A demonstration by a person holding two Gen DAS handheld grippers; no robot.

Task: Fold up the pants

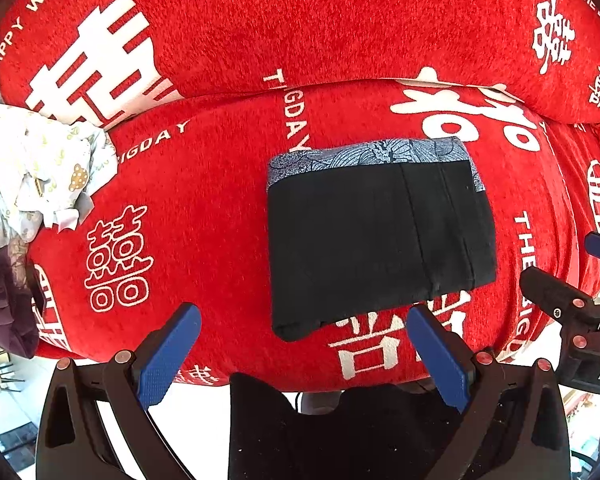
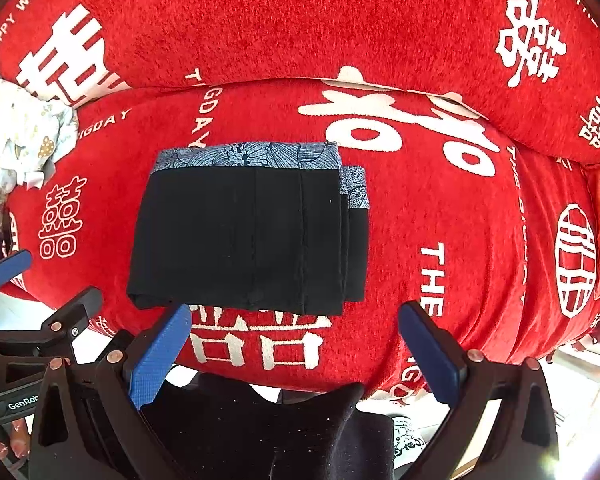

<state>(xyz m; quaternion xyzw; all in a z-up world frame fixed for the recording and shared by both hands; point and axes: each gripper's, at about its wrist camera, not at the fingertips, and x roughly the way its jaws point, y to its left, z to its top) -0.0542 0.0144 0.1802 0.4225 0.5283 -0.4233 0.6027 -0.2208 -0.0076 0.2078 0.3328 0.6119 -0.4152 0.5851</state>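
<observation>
Pants [image 2: 252, 236] lie folded into a compact black rectangle on the red printed cover [image 2: 440, 208], their blue patterned waistband [image 2: 248, 156] along the far edge and several stacked layers stepping out at the right side. By the look of it the folding is close to finished, so the step in hand is a last tidy: I would judge it best done by pressing the stack flat and squaring the offset right-hand layers rather than lifting anything, since a pinch at one corner could pull the top layer askew (the fabric looks soft and thin). The left gripper [image 1: 304, 354] hovers just short of the near edge of the stack, jaws spread wide and holding nothing. The right gripper [image 2: 296, 354] sits beside it at the same near edge, also spread wide and empty; each shows at the edge of the other's view. Both point forward and slightly down over the cover. A crumpled pale garment [image 1: 40, 176] lies well apart at the left.
</observation>
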